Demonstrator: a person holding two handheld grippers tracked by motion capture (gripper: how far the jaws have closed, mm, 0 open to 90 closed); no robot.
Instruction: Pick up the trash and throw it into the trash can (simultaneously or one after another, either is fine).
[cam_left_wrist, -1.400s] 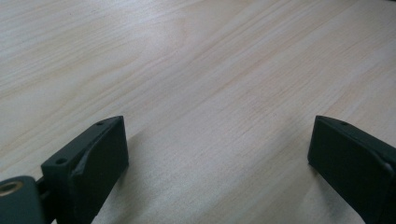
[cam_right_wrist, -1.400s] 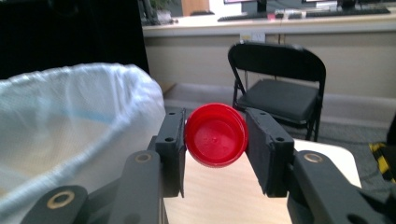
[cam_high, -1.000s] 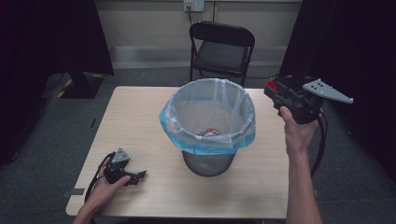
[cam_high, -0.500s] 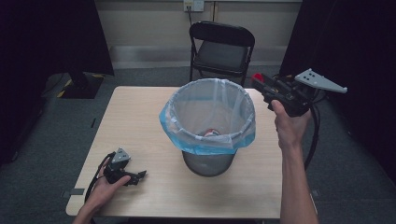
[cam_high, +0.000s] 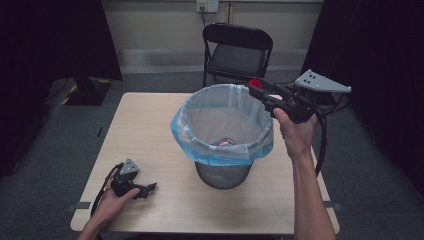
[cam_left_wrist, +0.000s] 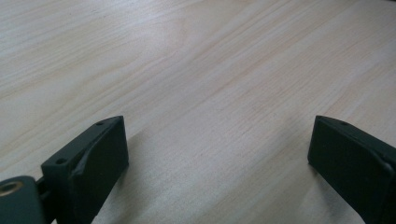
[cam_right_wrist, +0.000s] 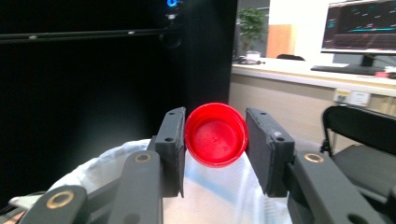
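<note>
The right claw (cam_high: 261, 91) is raised over the far right rim of the bin (cam_high: 223, 134), its jaws clamped on a red cap (cam_right_wrist: 215, 134). In the right gripper view the cap sits squarely between the two jaws, its hollow side facing the camera, with the bin's white liner (cam_right_wrist: 219, 200) spread just below it. From the high view the cap (cam_high: 255, 83) hangs at the claw's tip, right at the rim's edge, so whether it is fully over the opening is hard to tell.

What likely matters next is that relation: the bin mouth lies below and to the left of the cap, so a short reach left and a release would probably drop it inside. Something red and white already lies at the bottom of the bin (cam_high: 227, 143).

The left claw (cam_high: 145, 188) rests on the surface (cam_high: 150, 125) at the near left, jaws spread wide and empty, well apart from the bin.
</note>
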